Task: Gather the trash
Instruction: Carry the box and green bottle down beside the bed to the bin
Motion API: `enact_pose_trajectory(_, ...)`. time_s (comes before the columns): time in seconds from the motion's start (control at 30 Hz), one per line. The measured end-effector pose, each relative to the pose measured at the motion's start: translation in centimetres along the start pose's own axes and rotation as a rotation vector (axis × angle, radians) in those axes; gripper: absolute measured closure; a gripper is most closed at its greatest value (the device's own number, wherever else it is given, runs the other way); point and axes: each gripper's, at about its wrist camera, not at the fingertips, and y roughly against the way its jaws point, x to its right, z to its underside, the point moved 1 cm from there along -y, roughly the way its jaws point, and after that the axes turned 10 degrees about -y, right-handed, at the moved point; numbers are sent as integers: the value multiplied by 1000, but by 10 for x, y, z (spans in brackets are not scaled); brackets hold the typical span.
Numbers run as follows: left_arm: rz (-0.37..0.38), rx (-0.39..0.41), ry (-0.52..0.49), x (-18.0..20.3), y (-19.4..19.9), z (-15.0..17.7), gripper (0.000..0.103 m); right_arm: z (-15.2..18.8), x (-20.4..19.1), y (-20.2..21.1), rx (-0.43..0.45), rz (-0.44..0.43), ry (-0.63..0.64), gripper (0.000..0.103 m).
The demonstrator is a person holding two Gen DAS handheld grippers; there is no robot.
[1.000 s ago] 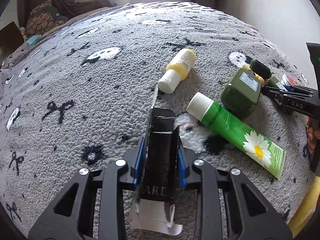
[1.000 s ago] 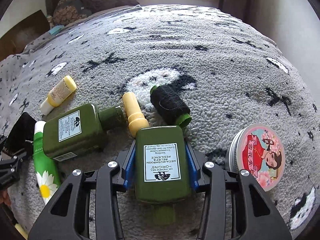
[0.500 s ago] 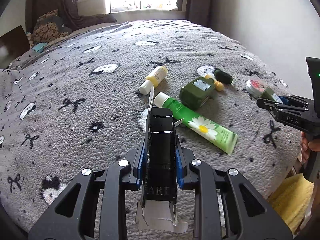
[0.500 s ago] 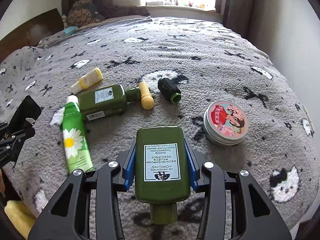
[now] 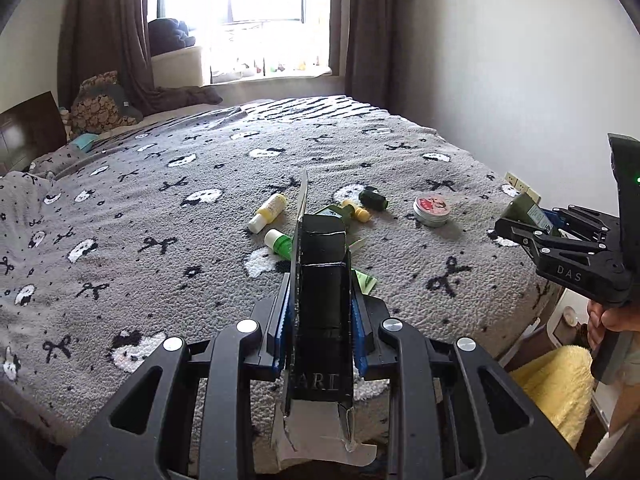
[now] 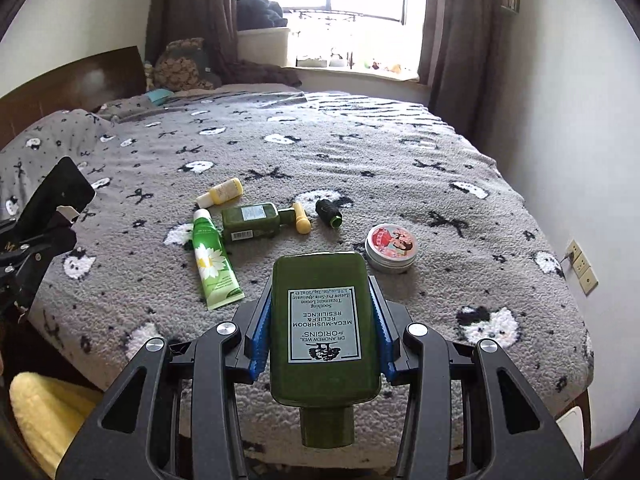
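My left gripper (image 5: pixel 318 280) is shut on a black carton (image 5: pixel 322 280) with torn white flaps, held above the near edge of the bed. My right gripper (image 6: pixel 322 304) is shut on a dark green Origins bottle (image 6: pixel 324 332), also lifted clear of the bed. On the grey blanket (image 6: pixel 400 168) lie a green daisy tube (image 6: pixel 212 256), a second green bottle (image 6: pixel 252 222), a small yellow bottle (image 6: pixel 220 193), a yellow cap piece (image 6: pixel 302 219), a black spool (image 6: pixel 329 212) and a round pink tin (image 6: pixel 392 246). The right gripper also shows in the left wrist view (image 5: pixel 516 224).
The bed fills most of both views, with a wall (image 6: pixel 580 120) on its right and a window (image 6: pixel 332 0) behind. A dark headboard (image 6: pixel 68 88) and pillows are at the far left. A yellow fluffy thing (image 5: pixel 556 392) lies on the floor by the bed's near edge.
Both grippers have lifted and pulled back from the bed with their objects held. The items left on the blanket now look smaller and farther away.
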Motion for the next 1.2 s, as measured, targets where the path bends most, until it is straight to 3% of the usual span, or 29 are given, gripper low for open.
enact_pose_trajectory(0.3, 1, 15, -17, 32, 41, 42, 79, 34, 1, 54, 33, -45, 33, 60)
enact_pose_trajectory(0.57, 26, -26, -7, 56, 57, 90, 79, 80, -7, 63, -80, -94, 47, 60)
enact_pose_trajectory(0.93, 165, -267, 51, 84, 13, 174, 79, 150, -27, 40, -270, -127, 41, 60)
enact_pose_trajectory(1.2, 215, -435, 78, 93, -26, 223, 79, 196, -33, 9, -428, -140, 19, 60)
